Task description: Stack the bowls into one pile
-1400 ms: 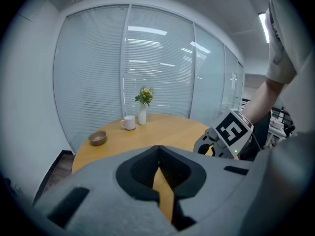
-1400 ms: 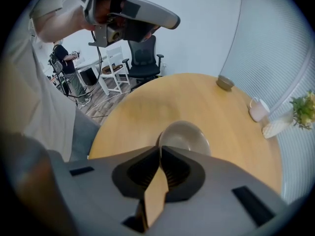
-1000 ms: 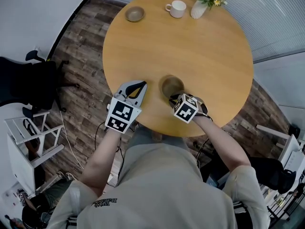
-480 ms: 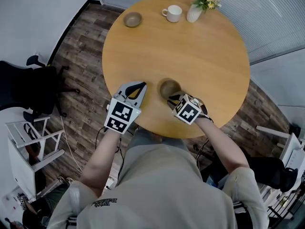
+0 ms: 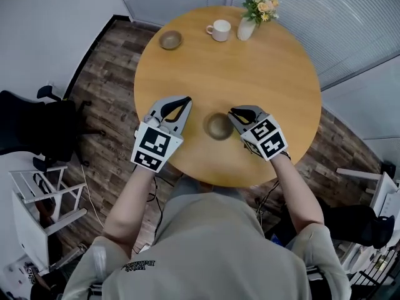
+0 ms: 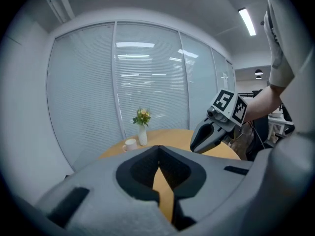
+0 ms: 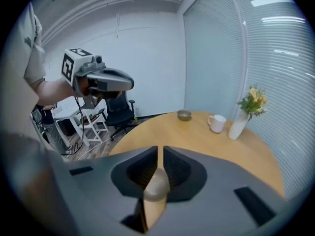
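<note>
Currently right gripper point(image 5: 236, 113) is clamped on the rim of a bowl point(image 5: 220, 125), holding it over the near side of the table point(image 5: 262, 74). Left gripper point(image 5: 181, 102) clenched, empty, just beside it. Second bowl point(image 5: 170, 39) sits at the far edge.

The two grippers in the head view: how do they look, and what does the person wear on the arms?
Both the left gripper and the right gripper have light grey bodies tapering to black-lined jaws. Each carries a white cube with black square markers. The person wears a beige short-sleeved shirt, so the forearms are uncovered.
</note>
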`<action>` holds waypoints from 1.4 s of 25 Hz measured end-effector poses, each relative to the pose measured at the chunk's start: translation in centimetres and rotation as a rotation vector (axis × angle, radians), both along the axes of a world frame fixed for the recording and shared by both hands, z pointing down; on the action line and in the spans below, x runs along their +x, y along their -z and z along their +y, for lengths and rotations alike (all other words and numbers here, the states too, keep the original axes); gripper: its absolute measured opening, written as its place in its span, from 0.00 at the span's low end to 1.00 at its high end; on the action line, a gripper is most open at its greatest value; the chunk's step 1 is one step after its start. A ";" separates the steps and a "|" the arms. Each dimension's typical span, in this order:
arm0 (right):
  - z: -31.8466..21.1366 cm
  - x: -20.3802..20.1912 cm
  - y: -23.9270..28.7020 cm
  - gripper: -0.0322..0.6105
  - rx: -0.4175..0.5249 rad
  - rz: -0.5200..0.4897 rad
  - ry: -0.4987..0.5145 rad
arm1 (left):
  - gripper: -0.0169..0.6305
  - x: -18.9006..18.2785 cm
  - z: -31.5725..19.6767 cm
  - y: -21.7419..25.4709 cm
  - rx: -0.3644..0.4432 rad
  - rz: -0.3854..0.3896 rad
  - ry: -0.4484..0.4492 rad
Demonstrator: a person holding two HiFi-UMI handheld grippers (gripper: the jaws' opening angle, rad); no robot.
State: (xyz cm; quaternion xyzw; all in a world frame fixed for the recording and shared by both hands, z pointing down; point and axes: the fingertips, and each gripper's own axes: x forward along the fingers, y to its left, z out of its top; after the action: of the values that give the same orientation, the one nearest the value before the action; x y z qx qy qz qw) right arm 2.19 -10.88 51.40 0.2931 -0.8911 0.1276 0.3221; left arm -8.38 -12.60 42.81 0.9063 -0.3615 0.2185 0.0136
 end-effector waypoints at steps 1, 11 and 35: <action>-0.5 0.4 1.2 0.11 0.028 -0.013 -0.016 | 0.06 0.2 -0.1 0.8 0.016 0.003 -0.006; -1.2 2.8 12.6 0.11 0.223 -0.184 -0.153 | 0.06 2.3 0.0 8.0 0.160 0.041 -0.063; 2.9 9.0 25.4 0.11 0.541 -0.311 -0.346 | 0.06 2.0 3.4 16.7 0.276 0.245 -0.039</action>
State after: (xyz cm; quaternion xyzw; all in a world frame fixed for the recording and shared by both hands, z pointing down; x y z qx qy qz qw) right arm 11.18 -8.01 26.03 0.4916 -0.8681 -0.0174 0.0668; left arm -6.41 -9.18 26.10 0.9262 -0.3662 0.0552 -0.0711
